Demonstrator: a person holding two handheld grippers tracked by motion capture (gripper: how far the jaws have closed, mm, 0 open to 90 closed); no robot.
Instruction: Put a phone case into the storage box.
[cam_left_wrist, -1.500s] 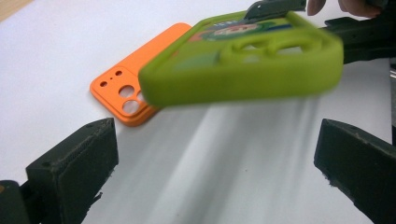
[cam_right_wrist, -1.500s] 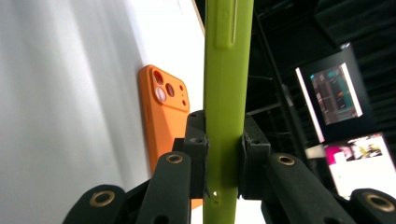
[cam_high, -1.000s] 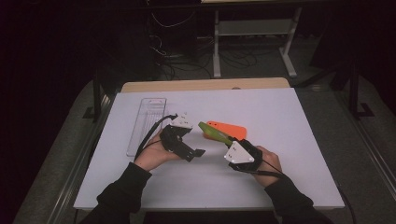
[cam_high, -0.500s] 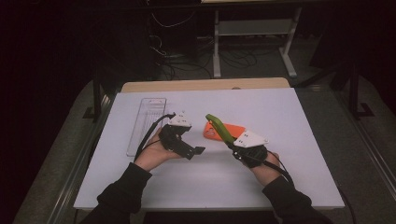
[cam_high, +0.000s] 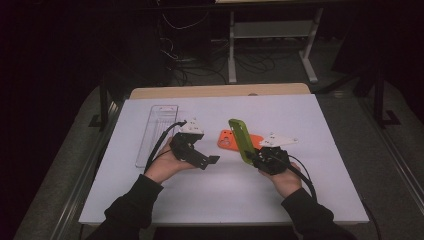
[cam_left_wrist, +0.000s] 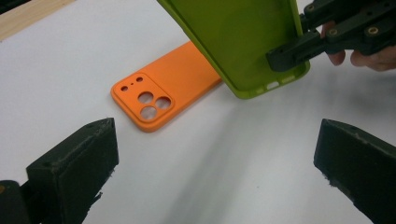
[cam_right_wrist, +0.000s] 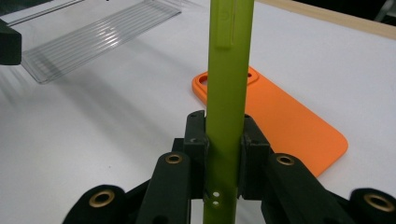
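Nearby, clear tray (cam_high: 156, 134) bare, right tongs (cam_high: 252, 156) clamping green case (cam_high: 240, 139)

Around the orange phone case (cam_high: 239, 140) on the white table (cam_high: 320, 130): bare surface beyond and near side; clear plastic tray (cam_high: 156, 134) well left, left gripper (cam_high: 212, 160) just left, raised green phone case (cam_high: 240, 140) crossing above its right part.

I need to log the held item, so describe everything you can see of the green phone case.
The green phone case is a lime, matte, rubbery-looking shell with raised side buttons and small port holes at its bottom end. The right gripper is shut on that bottom end, its pads pressing both faces. The case is lifted off the white table, held edge-on and tilted, its hollow inside facing the left gripper's camera. It hangs above the orange phone case, which lies flat; no contact between them shows.
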